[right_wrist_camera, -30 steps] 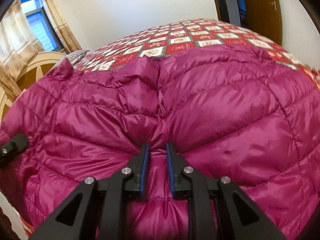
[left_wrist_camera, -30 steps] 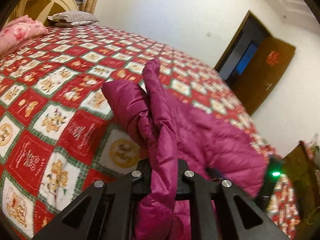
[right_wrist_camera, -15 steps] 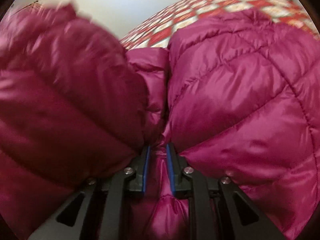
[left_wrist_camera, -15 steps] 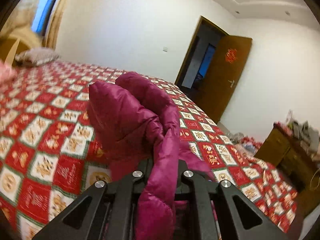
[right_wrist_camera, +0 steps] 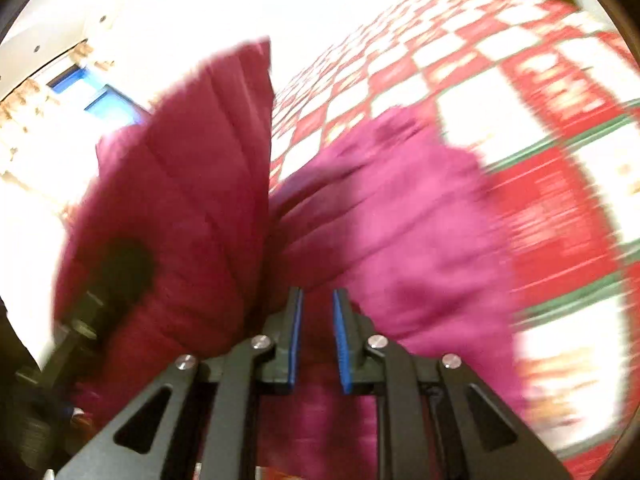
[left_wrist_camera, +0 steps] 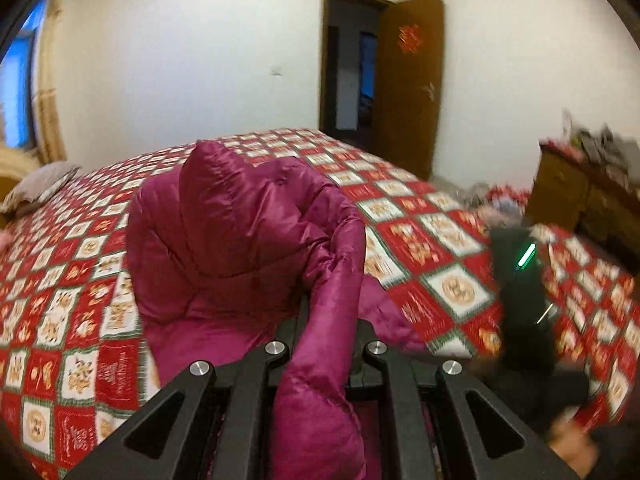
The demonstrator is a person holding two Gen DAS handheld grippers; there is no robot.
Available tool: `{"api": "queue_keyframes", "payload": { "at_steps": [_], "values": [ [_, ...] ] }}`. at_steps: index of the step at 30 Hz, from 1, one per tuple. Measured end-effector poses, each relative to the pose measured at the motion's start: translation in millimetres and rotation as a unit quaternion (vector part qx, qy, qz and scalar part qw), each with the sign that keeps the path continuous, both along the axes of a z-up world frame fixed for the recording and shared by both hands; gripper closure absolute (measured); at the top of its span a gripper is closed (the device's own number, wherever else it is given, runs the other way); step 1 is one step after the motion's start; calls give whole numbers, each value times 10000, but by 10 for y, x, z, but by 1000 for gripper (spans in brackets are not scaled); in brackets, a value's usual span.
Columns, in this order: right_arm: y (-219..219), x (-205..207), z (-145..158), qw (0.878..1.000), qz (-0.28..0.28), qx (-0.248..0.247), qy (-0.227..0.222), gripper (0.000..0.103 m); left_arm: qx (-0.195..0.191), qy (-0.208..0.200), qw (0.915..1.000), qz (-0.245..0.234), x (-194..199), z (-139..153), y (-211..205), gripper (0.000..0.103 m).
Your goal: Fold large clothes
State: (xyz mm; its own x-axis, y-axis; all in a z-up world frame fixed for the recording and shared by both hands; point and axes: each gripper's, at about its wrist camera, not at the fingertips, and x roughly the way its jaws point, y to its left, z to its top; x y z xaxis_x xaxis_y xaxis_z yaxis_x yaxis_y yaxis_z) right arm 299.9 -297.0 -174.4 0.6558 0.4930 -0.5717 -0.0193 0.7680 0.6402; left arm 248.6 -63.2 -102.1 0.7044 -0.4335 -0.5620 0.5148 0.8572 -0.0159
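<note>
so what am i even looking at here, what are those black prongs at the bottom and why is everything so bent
Each picture comes from a fisheye camera mounted on a hand-held gripper, looking along its two fingers; the lens bends the room. No robot: a person holds one gripper per hand. The black prongs are the left gripper and the right gripper. Both are shut on a magenta puffer jacket, lifted above a bed with a red and white patterned bedspread. The right view is blurred. In the left view, the dark thing with a green light appears to be the right gripper.
</note>
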Motion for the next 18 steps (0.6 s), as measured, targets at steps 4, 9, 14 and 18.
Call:
{"api": "queue_keyframes", "payload": {
  "at_steps": [4,9,14,18],
  "values": [
    [-555,-86,42,9985,-538,-92,-35,82,437,119,9987,-231,0,-273,-284,94],
    [-763,-116,16,9965,-752,-351,11,81,973,89,9942,-440,-30,-582,-553,94],
    [-783,-317,95,9966,-704,-373,-228,38,1142,70,9911,-682,-69,-802,-685,93],
    [-612,-262,153,9975,-282,-476,-440,37,1064,112,9913,-767,-58,-880,-673,93]
  ]
}}
